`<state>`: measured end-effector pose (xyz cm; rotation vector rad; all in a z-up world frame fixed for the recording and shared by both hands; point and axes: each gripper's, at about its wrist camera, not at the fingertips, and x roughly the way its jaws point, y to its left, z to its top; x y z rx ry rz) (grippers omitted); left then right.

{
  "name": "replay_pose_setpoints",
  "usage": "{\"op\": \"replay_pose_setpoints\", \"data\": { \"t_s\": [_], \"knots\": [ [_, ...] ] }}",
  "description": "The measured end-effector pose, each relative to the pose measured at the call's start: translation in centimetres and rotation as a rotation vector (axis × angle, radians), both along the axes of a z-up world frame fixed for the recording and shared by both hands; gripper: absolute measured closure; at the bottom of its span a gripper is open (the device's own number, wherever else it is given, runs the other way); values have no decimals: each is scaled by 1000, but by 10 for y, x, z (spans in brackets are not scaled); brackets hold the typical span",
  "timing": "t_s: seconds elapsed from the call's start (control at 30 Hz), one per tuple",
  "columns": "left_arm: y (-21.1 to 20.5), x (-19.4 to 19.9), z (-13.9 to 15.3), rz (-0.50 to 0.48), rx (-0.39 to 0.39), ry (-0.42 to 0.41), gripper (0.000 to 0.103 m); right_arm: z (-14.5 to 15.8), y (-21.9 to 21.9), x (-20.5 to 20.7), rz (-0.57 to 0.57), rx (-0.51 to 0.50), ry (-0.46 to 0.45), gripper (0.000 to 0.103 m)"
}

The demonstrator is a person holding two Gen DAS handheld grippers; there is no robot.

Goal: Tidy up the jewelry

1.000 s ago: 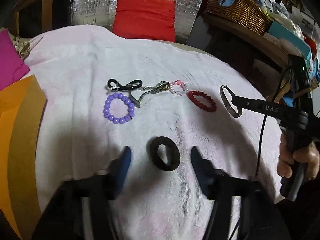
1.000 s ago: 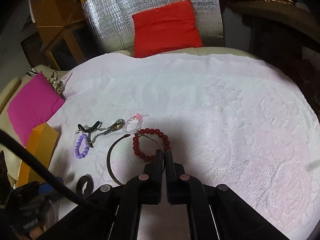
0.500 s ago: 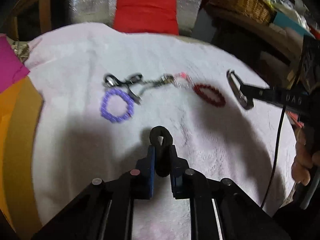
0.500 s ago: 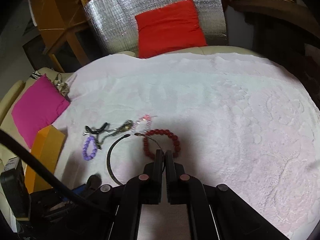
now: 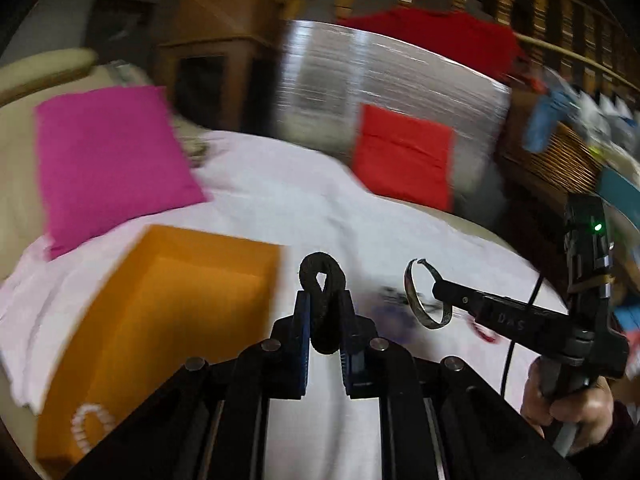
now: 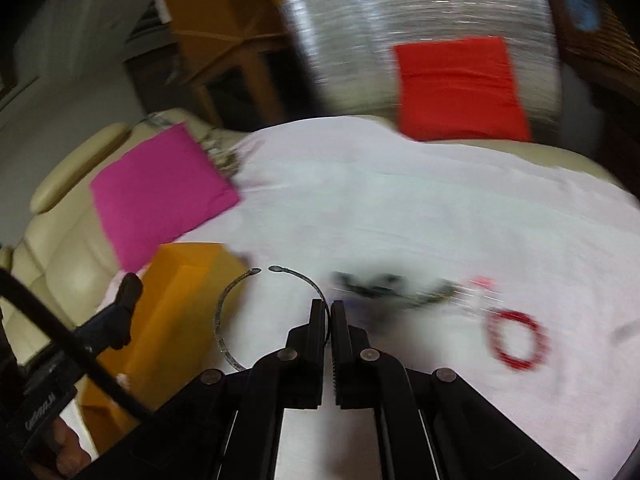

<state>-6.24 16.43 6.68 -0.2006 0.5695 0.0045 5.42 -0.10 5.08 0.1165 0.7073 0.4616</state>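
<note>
Both views are smeared by motion blur; the loose jewelry on the pink-white towel (image 6: 400, 208) is hard to resolve. In the right wrist view, a dark clip-like piece (image 6: 368, 284) and a pale pink piece (image 6: 482, 286) read only as streaks, and the red bead bracelet (image 6: 516, 338) is a soft ring.

At left, the orange box (image 5: 160, 300) stands open on the towel, its near corner cut off by the gripper body. A white bead bracelet (image 5: 90, 426) lies inside near the front wall; the rest of the interior looks bare.

The left gripper (image 5: 323, 320) is clenched on a black hair tie (image 5: 323, 280), squeezed into a loop above the blue pads, just beside the box's right wall.

The right gripper (image 6: 331, 320) is clamped on a thin metal open bangle (image 6: 224, 320), held clear of the towel, near the box.
</note>
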Motion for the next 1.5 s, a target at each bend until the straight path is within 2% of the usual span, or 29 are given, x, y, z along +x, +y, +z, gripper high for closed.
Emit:
{"op": "replay_pose_setpoints", "data": {
  "t_s": [0.1, 0.23, 0.37, 0.43, 0.47, 0.53, 0.6, 0.73, 0.87, 1.03, 1.17, 1.3, 1.4, 1.5],
  "knots": [
    [34, 1, -13, 115, 10, 63, 90, 1, 53, 9, 71, -10, 5, 99],
    [67, 6, -37, 196, -3, 170, 89, -12, 114, 25, 131, 0, 63, 99],
    [82, 5, -51, 246, -15, 227, 86, -31, 158, 37, 153, -21, 113, 98],
    [92, 2, -55, 269, -22, 236, 82, -39, 169, 42, 147, -4, 149, 94],
    [94, 2, -57, 282, -22, 240, 74, -41, 169, 44, 150, 10, 165, 91],
    [92, 4, -56, 302, -12, 237, 68, -43, 168, 48, 138, 35, 191, 91],
    [86, 4, -54, 297, -11, 225, 68, -39, 162, 46, 134, 59, 188, 91],
    [70, 11, -46, 273, 8, 182, 68, -17, 125, 37, 100, 77, 101, 91],
    [43, 16, -36, 239, 39, 128, 68, -5, 60, 33, 25, 77, 82, 91],
    [-5, 27, -27, 148, 66, 79, 67, -6, -35, 29, -98, 76, 114, 91],
    [-38, 46, -28, 73, 73, 65, 55, -22, -108, 20, -193, 121, 162, 90],
    [-63, 77, -39, -21, 29, 88, 51, -44, -159, 17, -267, 179, 196, 90],
    [-80, 105, -54, -84, 12, 126, 51, -55, -177, 29, -292, 201, 260, 90],
    [-87, 129, -64, -127, -97, 163, 51, -54, -184, 29, -268, 194, 259, 90]
  ]
}}
